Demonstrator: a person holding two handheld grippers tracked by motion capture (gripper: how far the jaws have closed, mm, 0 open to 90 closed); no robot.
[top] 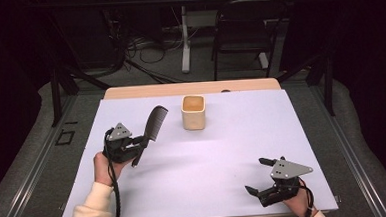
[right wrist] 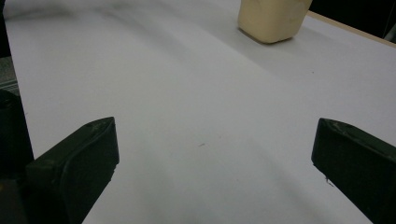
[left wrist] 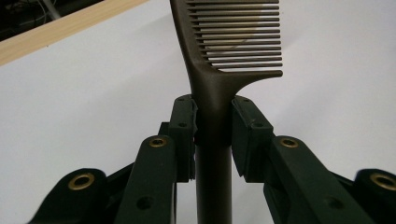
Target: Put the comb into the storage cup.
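between left gripper (left wrist: 212,119) fingers, dark comb (left wrist: 219,56)

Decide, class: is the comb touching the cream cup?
Apart. The high view shows the comb, clamped by the left gripper, with bare white table between its teeth and the cup.

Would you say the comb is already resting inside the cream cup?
No, the comb is clamped by its handle in the left gripper, held left of the cup.
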